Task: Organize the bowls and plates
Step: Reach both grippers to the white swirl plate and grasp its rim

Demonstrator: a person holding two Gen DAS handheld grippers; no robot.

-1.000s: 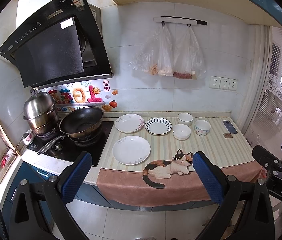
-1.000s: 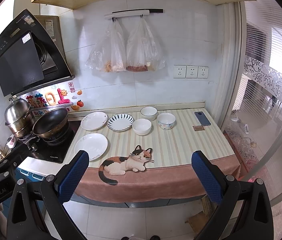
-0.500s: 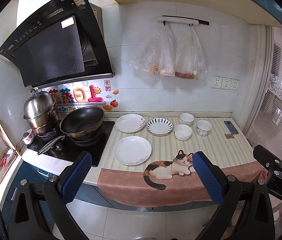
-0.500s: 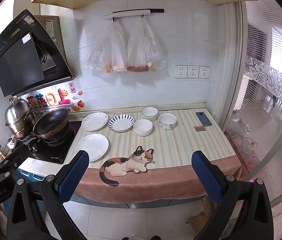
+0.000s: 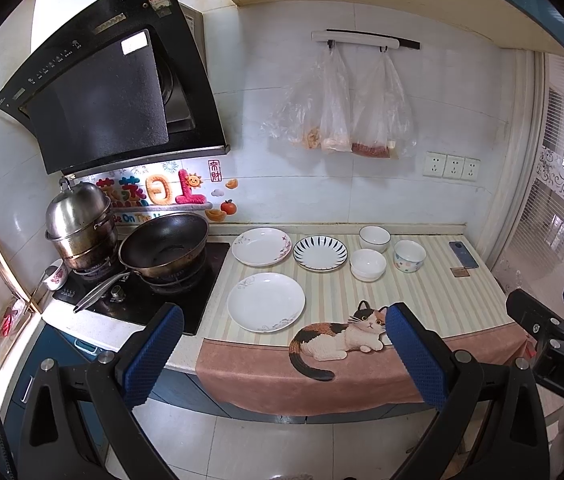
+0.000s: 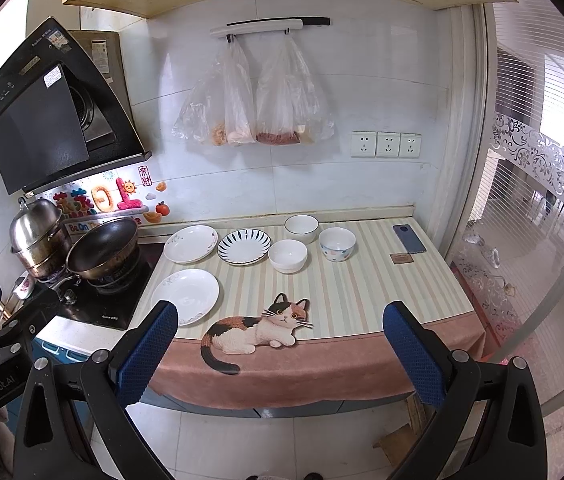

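On the striped counter mat lie a white plate point(image 5: 266, 301) at the front left, a floral white plate point(image 5: 261, 246) behind it and a blue-striped plate point(image 5: 320, 253) beside that. Three bowls stand to the right: a white bowl point(image 5: 367, 264), a rimmed white bowl point(image 5: 374, 238) behind it and a patterned bowl point(image 5: 409, 255). The same plates point(image 6: 185, 296) and bowls point(image 6: 287, 255) show in the right wrist view. My left gripper point(image 5: 280, 334) and right gripper point(image 6: 280, 330) both hang open in front of the counter edge, well short of the dishes, with nothing between their fingers.
A black wok point(image 5: 164, 246) and a steel steamer pot point(image 5: 80, 220) sit on the stove at the left. A phone point(image 5: 463, 254) lies at the counter's right end. Plastic bags point(image 5: 338, 108) hang on the wall above. A cat picture point(image 5: 338, 340) marks the cloth's front edge.
Both views have shifted very slightly; the dishes stay where they were and both grippers remain open and back from the counter.
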